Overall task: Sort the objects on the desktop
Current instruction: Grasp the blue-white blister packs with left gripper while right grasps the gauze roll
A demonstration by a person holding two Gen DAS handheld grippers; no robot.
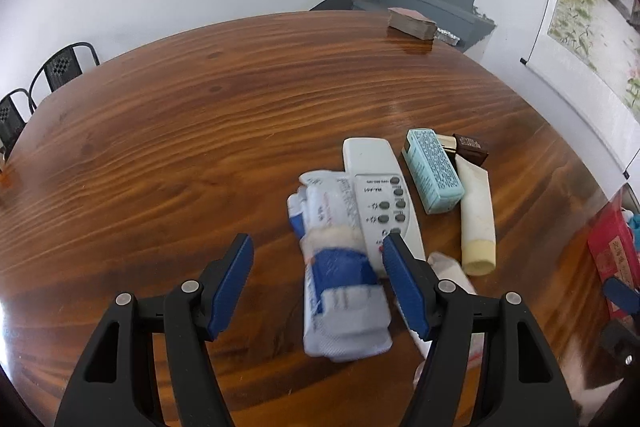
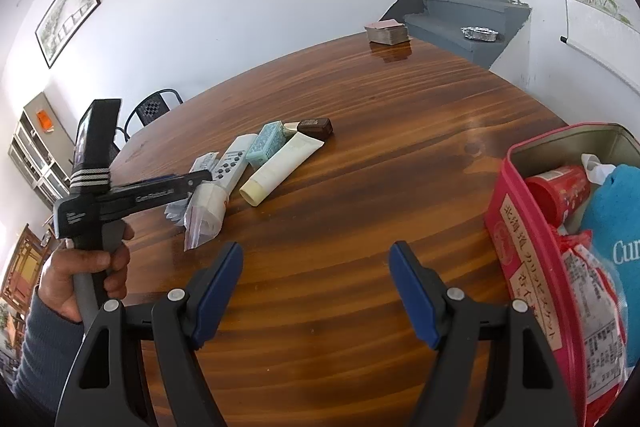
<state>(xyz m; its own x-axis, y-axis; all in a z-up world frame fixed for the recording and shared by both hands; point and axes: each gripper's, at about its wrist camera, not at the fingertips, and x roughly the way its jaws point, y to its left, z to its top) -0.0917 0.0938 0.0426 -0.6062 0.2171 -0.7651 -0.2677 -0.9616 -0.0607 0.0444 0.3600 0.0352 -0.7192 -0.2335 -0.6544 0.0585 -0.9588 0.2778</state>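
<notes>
My left gripper [image 1: 316,247] is open, its fingers either side of a blue-and-white rolled packet [image 1: 340,283] that lies on the wooden table [image 1: 180,131]. Beside the packet lie a white remote [image 1: 380,195], a teal box [image 1: 434,171], a cream tube [image 1: 476,215] and a brown lipstick case [image 1: 470,146]. A clear bag with a white roll [image 2: 206,215] lies under the left gripper's body in the right wrist view. My right gripper [image 2: 316,255] is open and empty above bare table, left of a red tin [image 2: 516,239].
The red tin holds a red cup [image 2: 560,191], a blue cloth [image 2: 616,223] and packets. A deck of cards [image 2: 387,31] sits at the table's far edge. Black chairs [image 1: 64,67] stand behind the table. Grey stairs [image 2: 460,15] rise beyond.
</notes>
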